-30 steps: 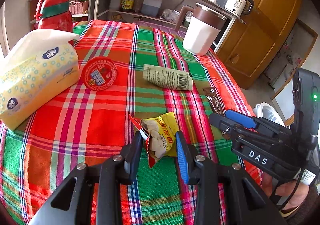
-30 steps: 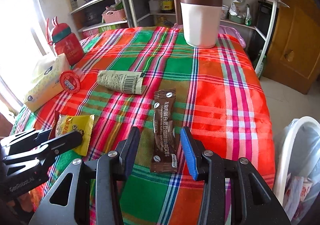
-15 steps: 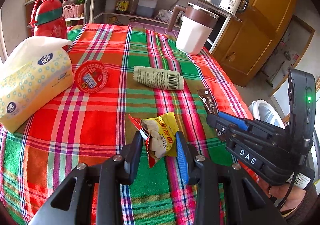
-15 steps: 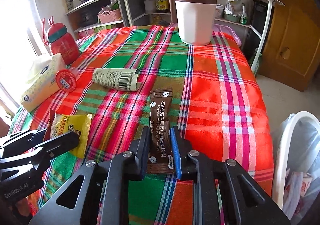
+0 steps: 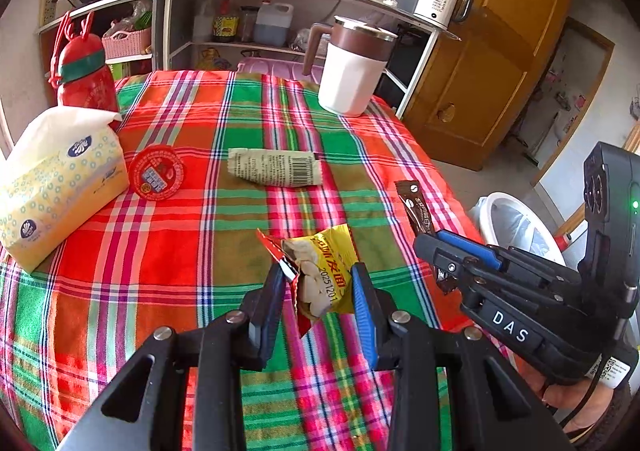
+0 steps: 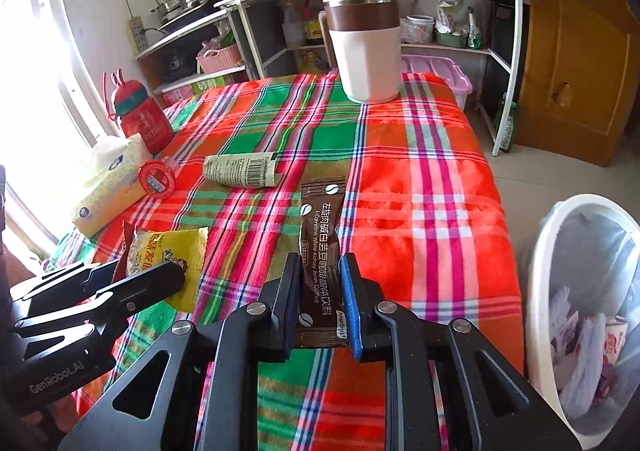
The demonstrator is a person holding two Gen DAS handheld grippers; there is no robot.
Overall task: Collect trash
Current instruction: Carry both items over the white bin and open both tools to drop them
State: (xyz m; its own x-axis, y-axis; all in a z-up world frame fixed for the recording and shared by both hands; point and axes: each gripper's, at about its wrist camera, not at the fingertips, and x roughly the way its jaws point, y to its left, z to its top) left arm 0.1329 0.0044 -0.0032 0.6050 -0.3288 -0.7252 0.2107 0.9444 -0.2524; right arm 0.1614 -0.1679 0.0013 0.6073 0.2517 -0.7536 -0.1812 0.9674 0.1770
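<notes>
My left gripper [image 5: 318, 287] is shut on a crumpled yellow snack wrapper [image 5: 324, 275] and holds it above the plaid tablecloth [image 5: 168, 251]. My right gripper [image 6: 320, 283] is shut on a brown coffee sachet [image 6: 320, 243], lifted off the cloth; it also shows in the left wrist view [image 5: 414, 205]. A rolled grey-green wrapper with a barcode [image 5: 276, 172] and a red round foil lid [image 5: 157, 177] lie on the cloth. A white trash bin [image 6: 584, 315] with a clear liner stands on the floor at the table's right.
A yellow tissue pack [image 5: 56, 187] and a red bottle [image 5: 86, 75] stand at the left. A white and brown mug [image 5: 354, 71] stands at the far edge. Shelves with cookware [image 5: 280, 11] and a wooden cabinet [image 5: 492, 63] lie behind.
My right gripper closed on the coffee sachet and raised it. My left gripper has lifted with the snack wrapper held; both views have risen from the table.
</notes>
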